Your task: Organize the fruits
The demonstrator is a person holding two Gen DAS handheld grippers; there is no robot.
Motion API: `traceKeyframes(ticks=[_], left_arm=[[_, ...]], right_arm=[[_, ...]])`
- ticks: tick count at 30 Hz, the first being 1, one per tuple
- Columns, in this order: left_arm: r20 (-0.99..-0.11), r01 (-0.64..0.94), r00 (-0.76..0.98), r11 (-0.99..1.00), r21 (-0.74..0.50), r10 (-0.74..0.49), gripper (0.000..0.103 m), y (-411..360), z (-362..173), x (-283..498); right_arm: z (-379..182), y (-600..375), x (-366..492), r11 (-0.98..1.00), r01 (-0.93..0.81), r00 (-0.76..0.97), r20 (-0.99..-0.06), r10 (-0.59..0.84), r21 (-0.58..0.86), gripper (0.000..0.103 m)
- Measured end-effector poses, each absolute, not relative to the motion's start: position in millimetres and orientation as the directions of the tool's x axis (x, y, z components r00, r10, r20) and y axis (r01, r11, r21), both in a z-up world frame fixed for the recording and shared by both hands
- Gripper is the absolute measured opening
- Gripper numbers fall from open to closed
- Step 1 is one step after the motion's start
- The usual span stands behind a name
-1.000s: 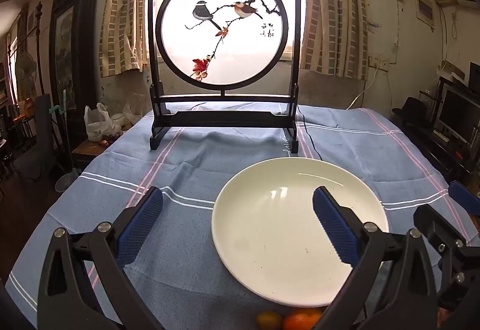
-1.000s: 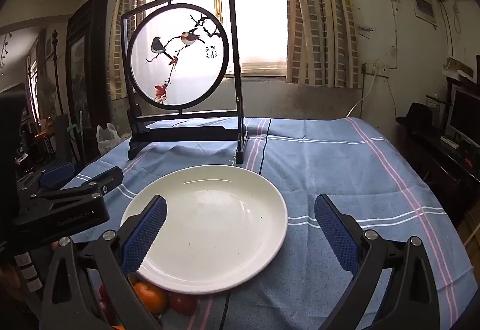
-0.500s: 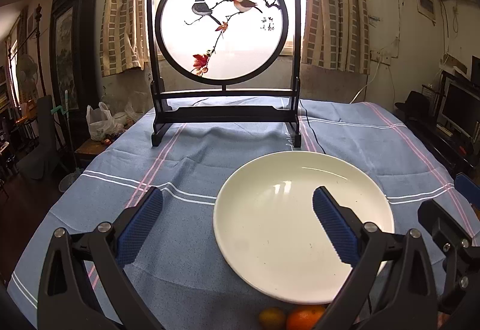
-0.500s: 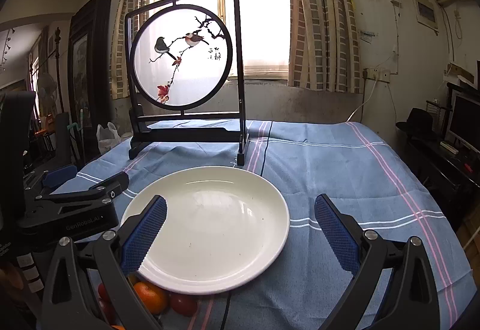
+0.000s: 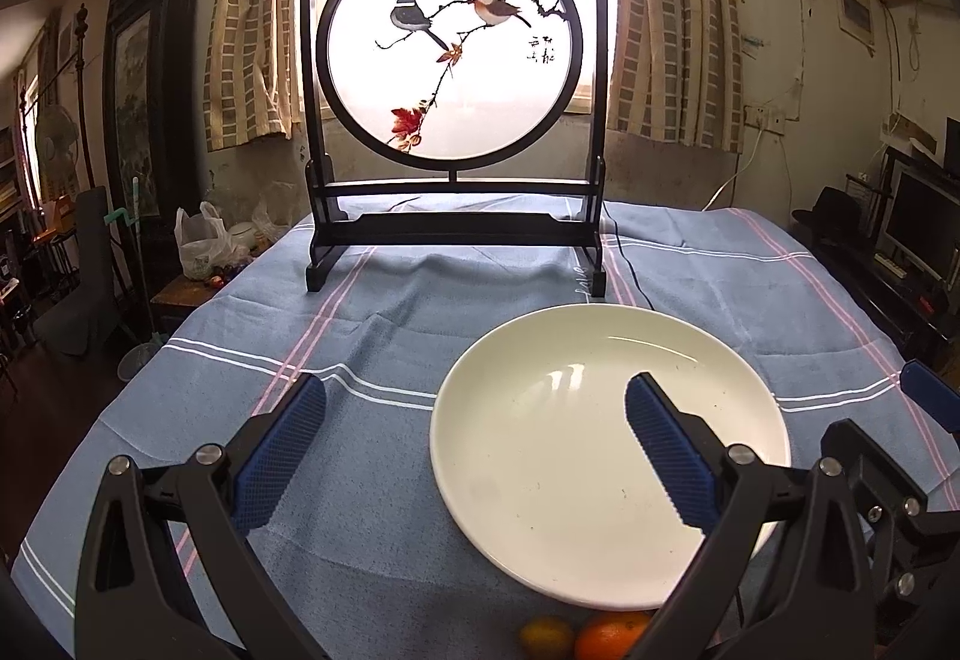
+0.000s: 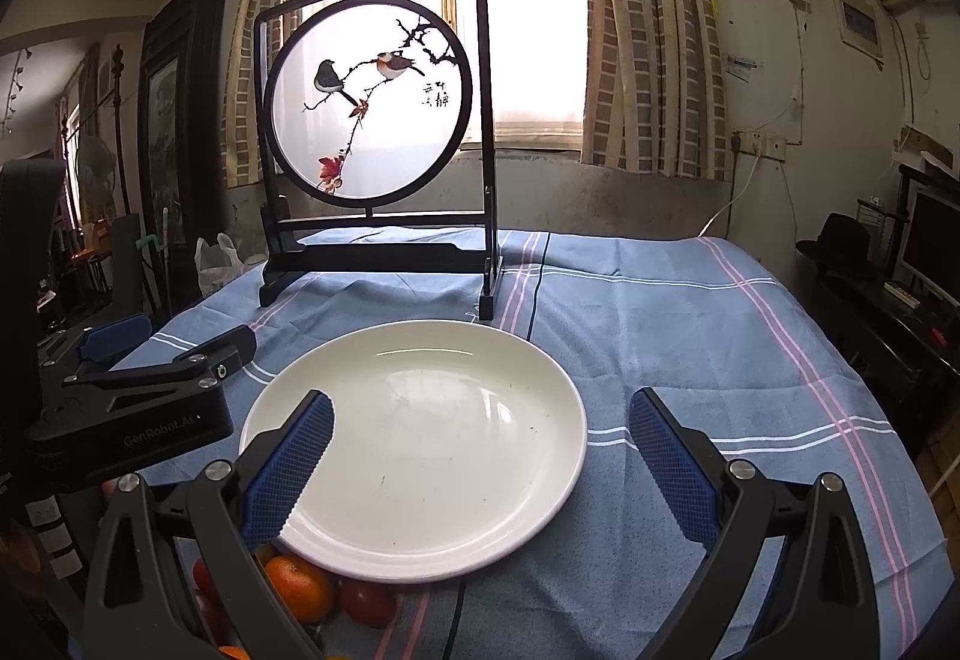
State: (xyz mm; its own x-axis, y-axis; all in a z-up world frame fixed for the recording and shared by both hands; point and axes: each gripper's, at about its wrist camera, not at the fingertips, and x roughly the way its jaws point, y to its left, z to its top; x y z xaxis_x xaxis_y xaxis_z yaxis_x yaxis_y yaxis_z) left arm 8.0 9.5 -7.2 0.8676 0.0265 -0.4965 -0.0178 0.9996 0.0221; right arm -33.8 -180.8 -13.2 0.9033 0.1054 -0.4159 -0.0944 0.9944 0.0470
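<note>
Both claws hang above the near edge of the counter [image 6: 690, 312], which is covered by a blue cloth with white and pink stripes. The left claw [image 5: 474, 450] has its blue-padded fingers spread wide apart with nothing between them; its right finger overlaps the view of the white plate [image 5: 540, 480], its left finger is over bare cloth. The right claw [image 6: 480, 456] is likewise spread wide and holds nothing, its left finger in front of the plate's near left rim. The plate [image 6: 432, 444] lies flat on the cloth and carries no fruit. The fruits sit on the cloth just beside the plate's near rim: an orange [image 6: 298, 588] and a red fruit [image 6: 369, 603] show in the right wrist view, with further fruit partly hidden behind the claw's frame; the left wrist view shows an orange [image 5: 612, 639] and a smaller yellowish fruit [image 5: 546, 639] at the bottom edge. A dark-framed round screen painted with two birds [image 5: 453, 54] stands upright at the far side of the counter, before a bright window.
</note>
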Motion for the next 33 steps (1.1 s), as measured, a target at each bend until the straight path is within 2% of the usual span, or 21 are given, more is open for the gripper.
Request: traceKeyframes(ticks=[33], left_arm=[[-0.502, -0.015, 0.864, 1.0, 0.02, 0.023, 0.098, 10.1, -13.4, 9.8]], right_arm=[[-16.9, -176.7, -32.2, 0.993, -0.113, 0.895, -0.43, 0.122, 0.046, 0.099]])
